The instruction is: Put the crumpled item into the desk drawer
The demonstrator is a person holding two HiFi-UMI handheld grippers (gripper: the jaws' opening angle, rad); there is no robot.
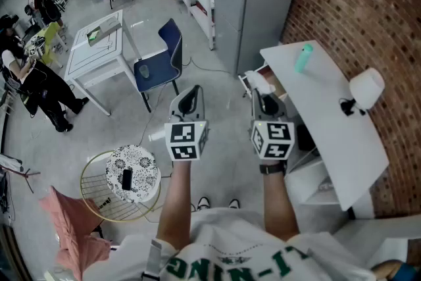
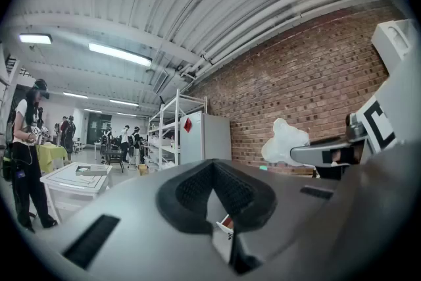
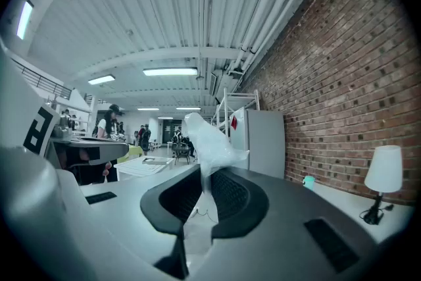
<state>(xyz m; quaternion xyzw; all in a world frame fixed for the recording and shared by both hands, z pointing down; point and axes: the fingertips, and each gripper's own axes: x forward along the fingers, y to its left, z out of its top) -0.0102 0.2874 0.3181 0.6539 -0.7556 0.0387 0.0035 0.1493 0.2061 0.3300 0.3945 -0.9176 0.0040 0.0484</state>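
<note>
The desk (image 1: 342, 135) stands at right along the brick wall (image 1: 368, 3); on it, a bottle (image 1: 303, 57) lies behind a lamp (image 1: 365, 89). Its open drawer (image 1: 248, 81) projects leftward, just ahead of the right gripper (image 1: 266, 102). The left gripper (image 1: 190, 99) lies beside that, to its left. A chair (image 1: 161, 62) and a table (image 1: 99, 52) stand farther left; a round stand (image 1: 131, 174) sits lower left.

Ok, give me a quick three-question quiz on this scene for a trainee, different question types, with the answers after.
1. True or false: the right hand-held gripper is empty.
2. The wall beside the white desk is: A glass, B brick, C tiled.
3. What stands on the desk with the teal bottle?
Key: 1 false, it is shut on the crumpled white item; 2 B; 3 a white lamp.
</note>
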